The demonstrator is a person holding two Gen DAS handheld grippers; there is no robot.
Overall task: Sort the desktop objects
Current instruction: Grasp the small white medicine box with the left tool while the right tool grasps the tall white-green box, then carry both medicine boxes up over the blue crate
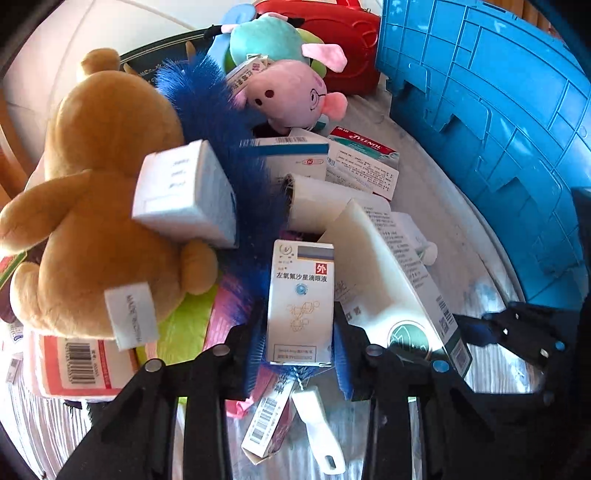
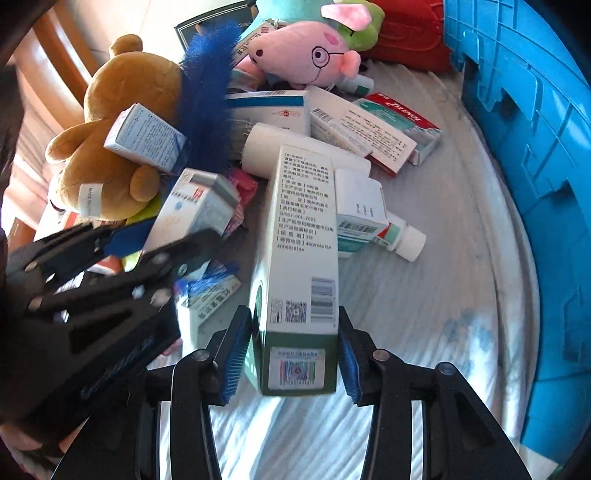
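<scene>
we list the left gripper (image 1: 298,354), its blue pads clamped on a small white eye-drop box (image 1: 300,306) at the near side of the heap. the right gripper (image 2: 295,350) pinches a tall white-and-green carton (image 2: 299,266), standing on the white bench (image 2: 424,314). we note a brown bear (image 1: 99,206) toward the left edge and a blue crate (image 1: 498,122) along the right edge.

Blue crate (image 2: 535,155): moulded plastic, ribbed, slight sheen. Left of crate, tablecloth (image 2: 424,295): woven cloth, fine ridges, matt. Further left of crate, tall box (image 2: 303,236): printed card, smooth, faint gloss. Eye-drop box (image 1: 301,302): same card (satin). Brown bear (image 1: 99,192): short plush, matt. Blue duster (image 2: 207,99): long fluffy fibres. Pink pig (image 2: 306,55): soft plush. Far side beside crate, red case (image 1: 332,33): glossy plastic.
</scene>
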